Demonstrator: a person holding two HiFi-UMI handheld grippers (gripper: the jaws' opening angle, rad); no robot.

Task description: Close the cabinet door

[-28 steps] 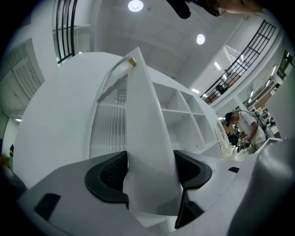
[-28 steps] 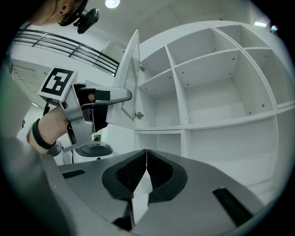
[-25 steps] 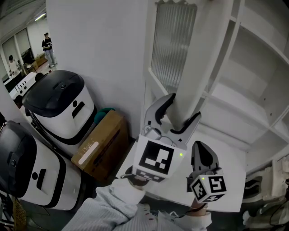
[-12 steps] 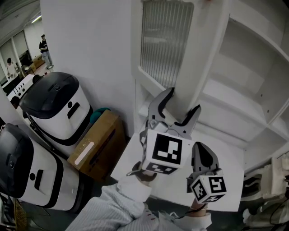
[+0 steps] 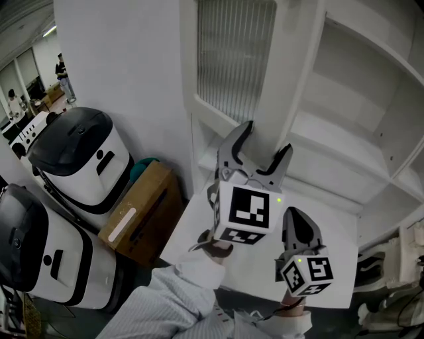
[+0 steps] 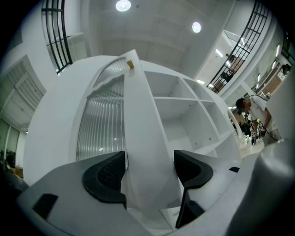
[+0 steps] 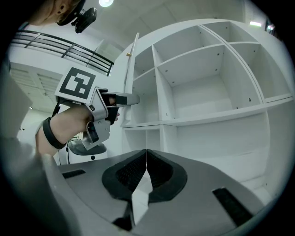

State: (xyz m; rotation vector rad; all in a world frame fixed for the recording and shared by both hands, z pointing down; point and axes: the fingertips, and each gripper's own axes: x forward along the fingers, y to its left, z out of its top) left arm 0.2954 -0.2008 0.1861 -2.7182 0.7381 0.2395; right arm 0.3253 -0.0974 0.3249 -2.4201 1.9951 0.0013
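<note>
cabinet door (image 5: 286, 93) | ajar, long edge upright, standing between your left gripper (image 5: 267, 142) jaws, which are spread wide and not clamped | cabinet (image 5: 344, 136) opening lies past the right-hand jaw | right gripper (image 5: 297, 224) jaws pressed together, empty, farther off

Plain white wall (image 5: 132, 59) here, pretty bare. Two chunky white machines with black lids (image 5: 83, 155) sit by it, with a brown cardboard box (image 5: 142, 215) just beside them and something teal (image 5: 140, 167) behind the box. Round ceiling lights (image 6: 123, 5) overhead, black railings (image 6: 57, 37) up high, a couple of people (image 5: 63, 69) way off down the room.
</note>
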